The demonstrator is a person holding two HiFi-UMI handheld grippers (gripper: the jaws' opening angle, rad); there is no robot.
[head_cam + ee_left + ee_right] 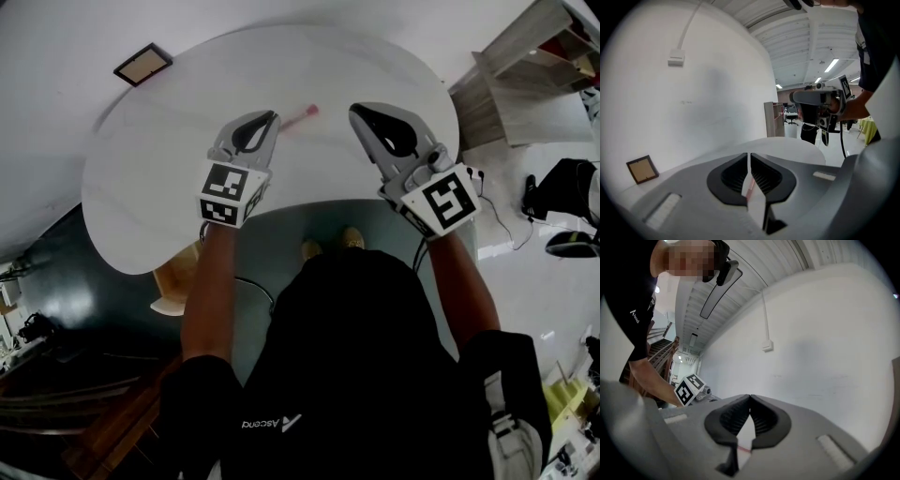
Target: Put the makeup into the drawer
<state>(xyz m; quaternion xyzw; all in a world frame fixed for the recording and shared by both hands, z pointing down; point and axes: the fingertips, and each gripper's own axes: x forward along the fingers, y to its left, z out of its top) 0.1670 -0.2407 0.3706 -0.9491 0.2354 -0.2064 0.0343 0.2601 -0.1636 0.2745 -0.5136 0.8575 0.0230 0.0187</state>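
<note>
Both grippers closed and empty, with the pink makeup stick on the table between them.

The left gripper (273, 119) has its jaws pressed together on nothing, and its tip is just beside the near end of the makeup stick (301, 114); I cannot tell whether they touch. The right gripper (359, 112), also closed and empty, sits on the stick's other side, near it but apart. The stick lies flat on the white table (159, 178), well apart from the small framed square (142, 64) by the wall. No drawer clearly shows. For a clean pick, I judge the left jaws should spread first, then straddle the stick's middle across its length so it cannot roll away. Both forearms reach forward from the body. The left gripper tips slightly down toward the stick, and the right is held about level.
</note>
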